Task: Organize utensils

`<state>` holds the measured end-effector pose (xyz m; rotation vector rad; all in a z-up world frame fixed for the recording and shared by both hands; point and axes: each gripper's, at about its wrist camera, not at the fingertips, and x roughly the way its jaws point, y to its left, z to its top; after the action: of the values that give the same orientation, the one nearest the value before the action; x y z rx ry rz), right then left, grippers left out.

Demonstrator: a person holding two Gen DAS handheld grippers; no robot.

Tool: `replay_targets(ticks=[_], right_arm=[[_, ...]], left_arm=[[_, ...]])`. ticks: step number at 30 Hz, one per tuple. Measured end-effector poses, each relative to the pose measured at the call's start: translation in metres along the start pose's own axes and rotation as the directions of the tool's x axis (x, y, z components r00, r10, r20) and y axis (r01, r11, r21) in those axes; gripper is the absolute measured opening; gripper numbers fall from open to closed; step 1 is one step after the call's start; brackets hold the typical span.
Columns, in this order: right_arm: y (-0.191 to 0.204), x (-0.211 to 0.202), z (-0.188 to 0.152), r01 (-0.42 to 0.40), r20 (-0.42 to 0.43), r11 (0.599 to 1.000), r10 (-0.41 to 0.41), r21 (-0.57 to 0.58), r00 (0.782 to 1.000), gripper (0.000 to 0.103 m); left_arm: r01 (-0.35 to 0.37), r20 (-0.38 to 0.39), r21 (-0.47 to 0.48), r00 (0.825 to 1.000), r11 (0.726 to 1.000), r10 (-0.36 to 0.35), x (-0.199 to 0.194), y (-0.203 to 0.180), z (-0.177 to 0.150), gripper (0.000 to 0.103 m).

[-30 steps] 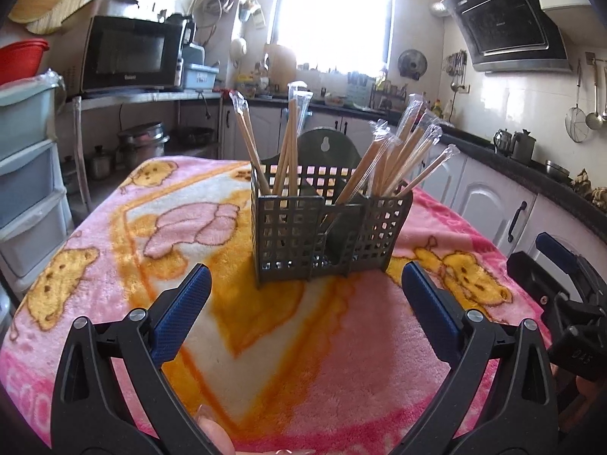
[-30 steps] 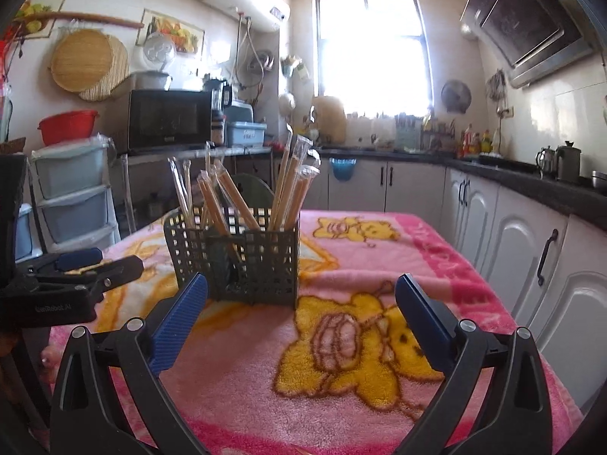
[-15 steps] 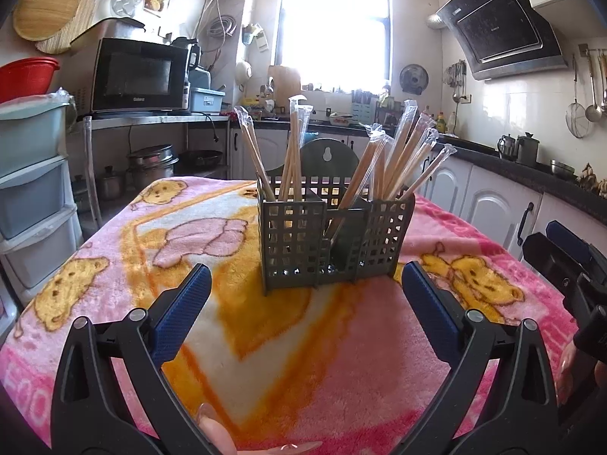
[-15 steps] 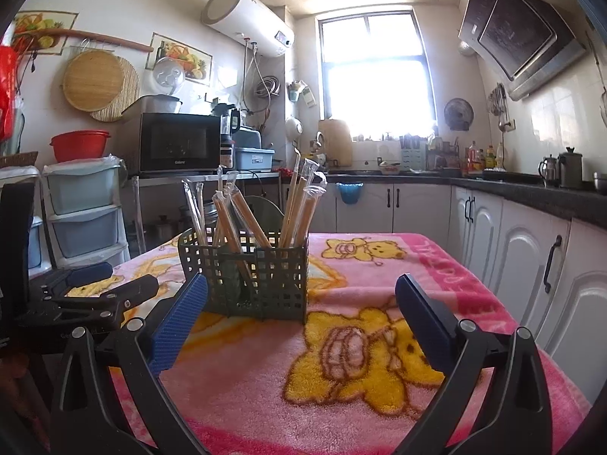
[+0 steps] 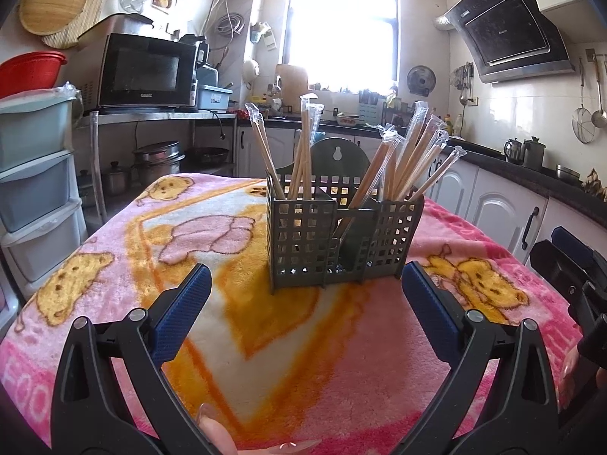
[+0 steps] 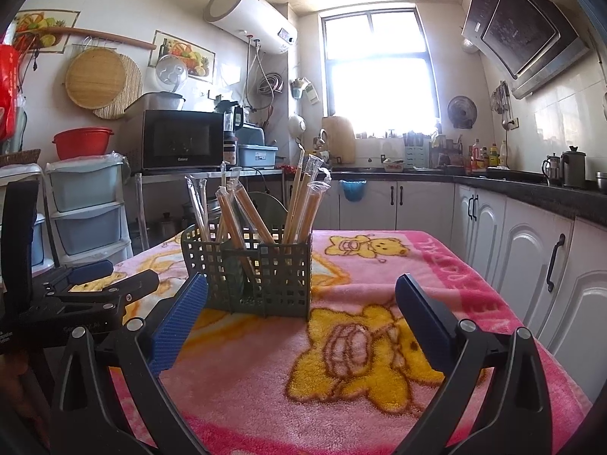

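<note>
A dark grey perforated utensil holder [image 5: 343, 239] [image 6: 252, 276] stands upright in the middle of the table, filled with several plastic-wrapped chopsticks [image 5: 402, 159] [image 6: 303, 197] leaning outward. My left gripper [image 5: 305, 303] is open and empty, held short of the holder's near side. My right gripper [image 6: 301, 307] is also open and empty, a little back from the holder and to its right. The right gripper shows at the right edge of the left wrist view [image 5: 573, 265]. At the left edge of the right wrist view I see the left gripper [image 6: 95, 284].
A pink blanket with yellow bears [image 5: 114, 250] [image 6: 379, 360] covers the table. Plastic drawers [image 5: 34, 189] stand to the left, white cabinets [image 6: 531, 250] and a dark counter to the right. A microwave [image 5: 146, 72] sits on a shelf behind. A fingertip [image 5: 216, 436] shows below.
Both cameras have tilted upward and drawn back slightly, so the holder sits lower in each view. Both grippers stay open and empty.
</note>
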<state>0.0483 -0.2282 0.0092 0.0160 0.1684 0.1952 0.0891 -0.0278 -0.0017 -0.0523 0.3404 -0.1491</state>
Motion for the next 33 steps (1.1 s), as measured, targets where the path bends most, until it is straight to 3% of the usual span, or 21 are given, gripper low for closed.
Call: replay_targets(ticks=[33], right_arm=[[-0.0001, -0.0017, 0.0005, 0.012, -0.003, 1.000, -0.012, 0.004, 1.000, 0.097]], left_arm=[[-0.007, 0.006, -0.005, 1.000, 1.000, 0.007, -0.0013, 0.0009, 0.0000, 0.093]])
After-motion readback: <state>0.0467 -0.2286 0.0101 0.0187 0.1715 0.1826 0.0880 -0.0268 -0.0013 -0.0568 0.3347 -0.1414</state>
